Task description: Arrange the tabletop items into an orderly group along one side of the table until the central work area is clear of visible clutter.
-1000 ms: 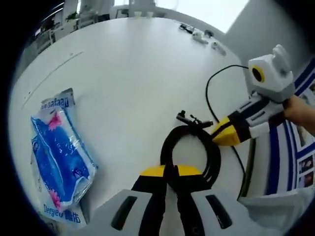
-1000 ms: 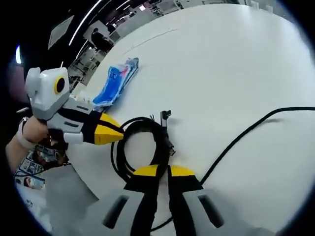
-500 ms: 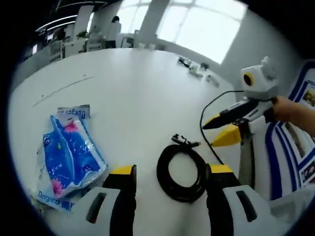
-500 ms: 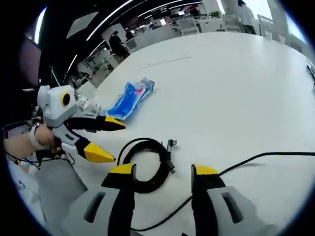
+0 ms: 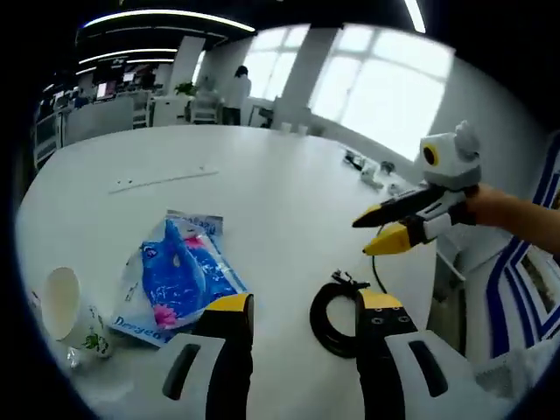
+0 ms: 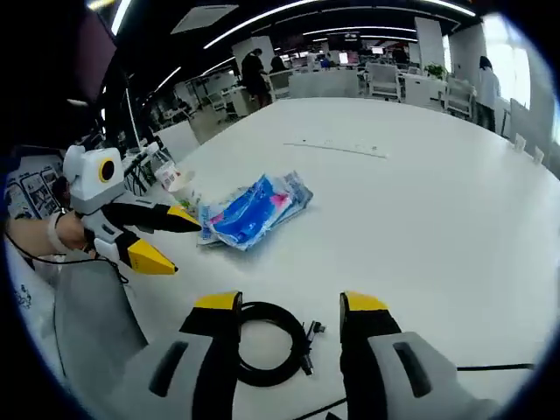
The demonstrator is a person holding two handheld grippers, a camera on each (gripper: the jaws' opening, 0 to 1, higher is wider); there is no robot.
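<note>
White tabletop [image 5: 262,184] runs wide toward office desks and bright windows behind. Going left to right in the left gripper view: a paper cup [image 5: 59,302] near the edge, a blue packet [image 5: 179,278] beside it, then the coiled black cable [image 5: 337,313] lying flat between the spread jaws of the left gripper [image 5: 302,308]. The right gripper [image 6: 280,304] is likewise spread and empty above that coil. Small bits [image 5: 372,171] sit far off by the window. My worry: the coil could spring loose if pinched on one strand, and a thin black cord [image 6: 490,367] trailing nearby might snag and drag.
</note>
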